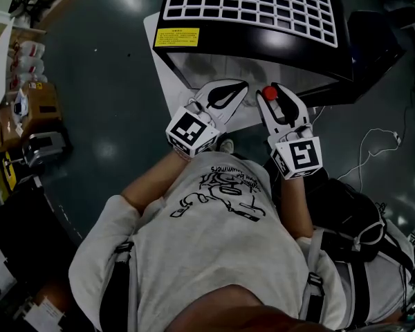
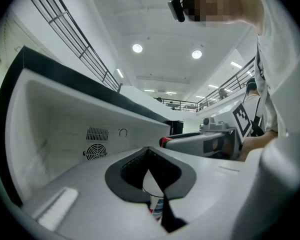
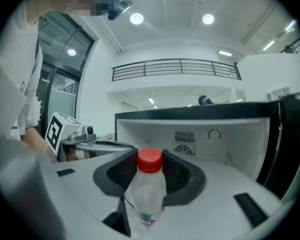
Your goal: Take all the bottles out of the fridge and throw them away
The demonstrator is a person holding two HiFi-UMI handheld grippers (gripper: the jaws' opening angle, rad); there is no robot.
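Right tool (image 3: 150, 176): smooth matt pale plastic shell, black ribbed rubbery pads (image 3: 177, 176). Red-capped bottle (image 3: 149, 196) in it: thin clear plastic, with a smooth red plastic cap (image 3: 150, 160). Left tool (image 2: 149, 170): same finish. Labelled bottle (image 2: 158, 206) in it shows a glossy printed wrap. Fridge (image 3: 240, 134): white matt plastic liner, glossy black outside. Floor (image 1: 104, 88): dark, shiny. Shirt (image 1: 214, 247): grey printed cloth.

No text can be read. The yellow label (image 1: 176, 37) on the fridge (image 1: 318, 55), at its left corner, carries print too small; the shirt (image 1: 221, 194) print and the bottle (image 2: 158, 207) label are also unclear.
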